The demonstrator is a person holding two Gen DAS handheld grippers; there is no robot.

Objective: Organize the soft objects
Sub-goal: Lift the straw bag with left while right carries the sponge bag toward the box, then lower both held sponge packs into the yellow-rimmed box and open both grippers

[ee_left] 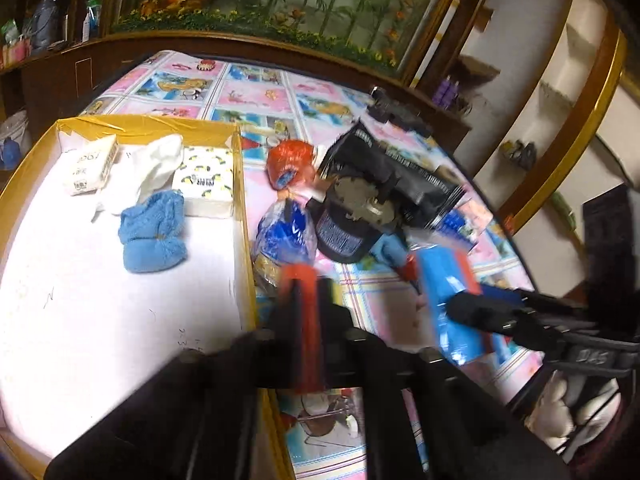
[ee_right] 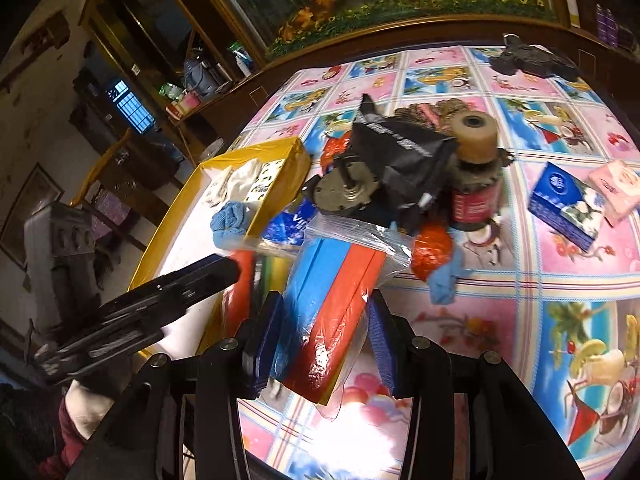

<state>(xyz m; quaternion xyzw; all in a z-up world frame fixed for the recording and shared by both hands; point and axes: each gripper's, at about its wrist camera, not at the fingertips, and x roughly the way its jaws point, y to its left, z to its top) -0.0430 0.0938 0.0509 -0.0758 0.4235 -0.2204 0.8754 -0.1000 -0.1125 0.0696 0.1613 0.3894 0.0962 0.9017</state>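
While right tongs (ee_right: 326, 344) grip the bagged foam blocks (ee_right: 336, 292) | left tongs (ee_left: 306, 320) shut, empty | yellow box (ee_left: 240, 200) beside.

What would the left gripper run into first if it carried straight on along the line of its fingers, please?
Probably the clear bag with blue contents beside the yellow tray, directly beyond the shut left gripper. Behind it sits the black motor. Blur and fisheye depth leave this uncertain.

Light: dim room, warm cast | Glare: white floor of yellow tray (ee_left: 100, 280) blown out; hot spot on tablecloth (ee_right: 360, 412) | Blur: motion smear on left gripper (ee_left: 304, 292) | Distortion: strong fisheye bowing, dark corners
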